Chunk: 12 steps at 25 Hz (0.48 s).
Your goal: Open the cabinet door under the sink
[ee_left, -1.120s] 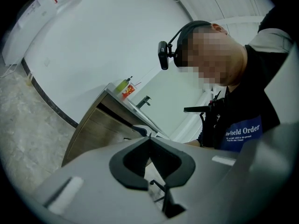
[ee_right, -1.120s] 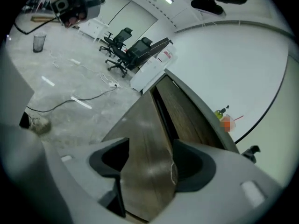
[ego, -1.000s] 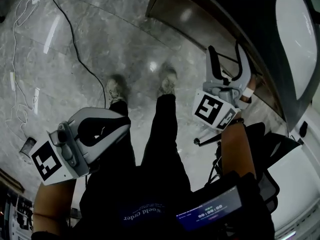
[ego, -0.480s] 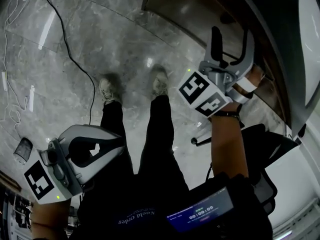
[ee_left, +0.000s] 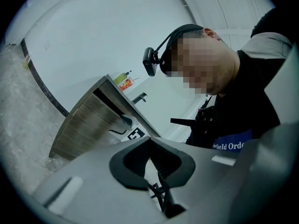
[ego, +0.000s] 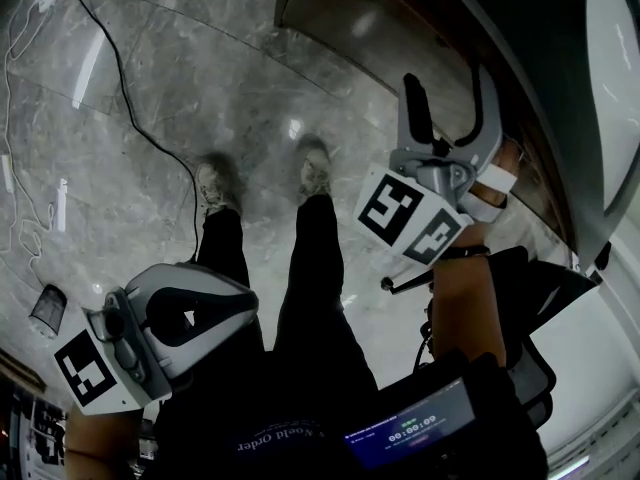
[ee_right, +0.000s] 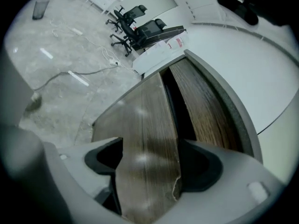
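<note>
The brown wood-grain cabinet door [ego: 345, 18] runs below the white sink counter [ego: 612, 88] at the top right of the head view. My right gripper [ego: 450, 103] hangs over it, tilted downward, with its jaws spread wide. In the right gripper view the door [ee_right: 145, 120] stands slightly ajar, with a dark gap behind it. Its edge passes between the open jaws of the right gripper [ee_right: 152, 164]. My left gripper [ego: 235, 308] is held low at the left beside the person's legs, away from the cabinet. Its jaws meet with nothing between them in the left gripper view [ee_left: 149, 160].
A black cable [ego: 140, 108] and white leads [ego: 30, 168] lie on the marble floor. The person's shoes [ego: 315, 173] stand in front of the cabinet. Office chairs [ee_right: 135, 24] are farther off. A faucet [ee_left: 139, 97] and a bottle [ee_left: 122, 77] stand on the counter.
The right gripper's jaws have spread wider and it has come down a little over the door's edge. The left gripper has stayed low at the left.
</note>
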### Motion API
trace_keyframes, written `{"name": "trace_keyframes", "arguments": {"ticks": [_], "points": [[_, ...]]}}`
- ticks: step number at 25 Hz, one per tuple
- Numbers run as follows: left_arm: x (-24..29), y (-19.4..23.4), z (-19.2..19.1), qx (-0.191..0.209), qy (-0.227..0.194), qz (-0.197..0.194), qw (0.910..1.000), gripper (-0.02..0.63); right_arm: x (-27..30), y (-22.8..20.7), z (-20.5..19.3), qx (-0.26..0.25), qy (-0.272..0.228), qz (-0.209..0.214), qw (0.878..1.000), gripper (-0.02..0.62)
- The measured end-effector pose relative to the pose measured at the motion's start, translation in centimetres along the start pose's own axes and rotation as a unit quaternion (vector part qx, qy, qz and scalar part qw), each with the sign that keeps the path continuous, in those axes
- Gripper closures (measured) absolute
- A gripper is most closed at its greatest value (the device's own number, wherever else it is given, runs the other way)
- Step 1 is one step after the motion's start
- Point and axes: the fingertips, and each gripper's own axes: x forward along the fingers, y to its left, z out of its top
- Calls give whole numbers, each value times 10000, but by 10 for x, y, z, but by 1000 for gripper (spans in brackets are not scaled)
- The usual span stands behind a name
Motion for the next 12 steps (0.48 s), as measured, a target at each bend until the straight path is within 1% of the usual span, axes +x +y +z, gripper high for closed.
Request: {"name": "trace_keyframes", "arguments": {"ticks": [2, 3, 5, 7, 9, 12], "points": [[-3, -3, 7, -3, -32, -23, 10000, 606, -11, 0, 5, 333, -189, 608, 9974, 224], [-5, -7, 12, -7, -44, -42, 10000, 606, -17, -2, 9, 512, -306, 906, 9941, 224], [-6, -14, 19, 2, -68, -90, 9999, 606, -27, -6, 17, 958, -607, 1461, 9828, 230], [-6, -16, 20, 29, -85, -121, 9999, 606, -33, -4, 22, 1488, -820, 2007, 9648, 232], [-6, -16, 20, 30, -105, -126, 9999, 606, -38, -2, 22, 1916, -828, 2566, 9437, 239], [-6, -19, 22, 16, -144, -119, 9998, 606, -46, 1, 20, 2176, -744, 3201, 9190, 266]]}}
